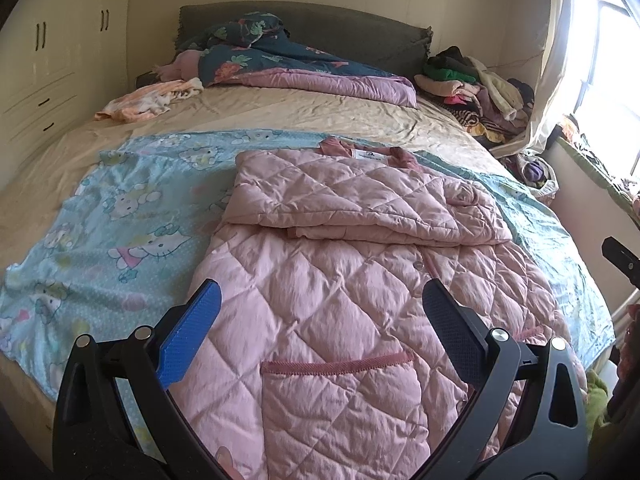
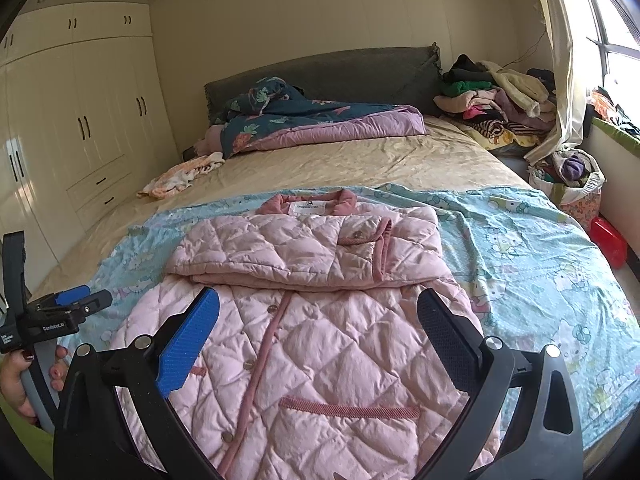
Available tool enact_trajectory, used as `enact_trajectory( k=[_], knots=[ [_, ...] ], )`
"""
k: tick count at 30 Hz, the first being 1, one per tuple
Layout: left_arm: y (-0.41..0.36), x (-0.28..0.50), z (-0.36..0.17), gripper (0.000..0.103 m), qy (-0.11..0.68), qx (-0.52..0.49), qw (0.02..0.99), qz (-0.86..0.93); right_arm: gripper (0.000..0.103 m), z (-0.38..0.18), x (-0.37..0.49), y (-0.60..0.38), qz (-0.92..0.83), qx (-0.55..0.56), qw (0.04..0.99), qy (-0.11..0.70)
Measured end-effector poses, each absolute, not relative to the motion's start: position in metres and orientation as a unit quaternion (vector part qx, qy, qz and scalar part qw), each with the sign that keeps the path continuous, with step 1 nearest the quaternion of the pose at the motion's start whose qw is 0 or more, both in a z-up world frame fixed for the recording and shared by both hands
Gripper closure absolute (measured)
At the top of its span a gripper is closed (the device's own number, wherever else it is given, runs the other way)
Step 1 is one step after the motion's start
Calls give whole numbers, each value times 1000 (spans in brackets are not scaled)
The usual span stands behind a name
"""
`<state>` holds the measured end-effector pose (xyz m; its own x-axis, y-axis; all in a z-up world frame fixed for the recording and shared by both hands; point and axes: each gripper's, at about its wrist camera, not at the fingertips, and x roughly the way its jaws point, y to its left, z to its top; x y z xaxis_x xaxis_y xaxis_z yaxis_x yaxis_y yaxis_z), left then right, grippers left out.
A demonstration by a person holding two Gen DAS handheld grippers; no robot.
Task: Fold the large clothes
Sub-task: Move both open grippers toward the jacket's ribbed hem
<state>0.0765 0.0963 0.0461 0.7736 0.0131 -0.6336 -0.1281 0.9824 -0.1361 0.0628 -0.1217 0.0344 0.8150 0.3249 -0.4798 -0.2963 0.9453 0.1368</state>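
1. Folding from here, you risk undoing the work: both sleeves (image 2: 304, 248) lie crossed over the chest of the pink coat (image 2: 320, 344), loose, and a quick lift of the hem could slide them off sideways.
2. The quilted fabric looks thick and springy, so I judge a shallow pinch may catch only the top layer; the front would then peel away from the back along the buttoned placket (image 2: 260, 344).
3. The coat lies on a thin blue sheet (image 2: 520, 248). Grab too deep at the hem and you may drag the sheet up with it.
4. The coat fills the centre and lower middle of both views, collar (image 2: 308, 202) toward the upper centre, hem at the bottom edge, hidden under the grippers.
5. Your left gripper (image 1: 320, 316) is spread wide, holding nothing; it hovers over the lower coat near the pocket (image 1: 336, 364), and contact with the fabric can't be judged.
6. Your right gripper (image 2: 318, 320) is equally wide apart and empty, above the coat's lower half.
7. In the right view's lower left, your hand (image 2: 16, 384) grips the left tool's handle.
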Motion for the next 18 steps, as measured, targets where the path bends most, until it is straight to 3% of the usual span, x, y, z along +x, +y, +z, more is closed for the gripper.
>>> enact_trajectory(
  k=[18],
  knots=[
    [101, 53, 19, 8, 359, -76, 929, 51, 4, 5, 43, -144, 149, 11, 944, 293]
  ],
)
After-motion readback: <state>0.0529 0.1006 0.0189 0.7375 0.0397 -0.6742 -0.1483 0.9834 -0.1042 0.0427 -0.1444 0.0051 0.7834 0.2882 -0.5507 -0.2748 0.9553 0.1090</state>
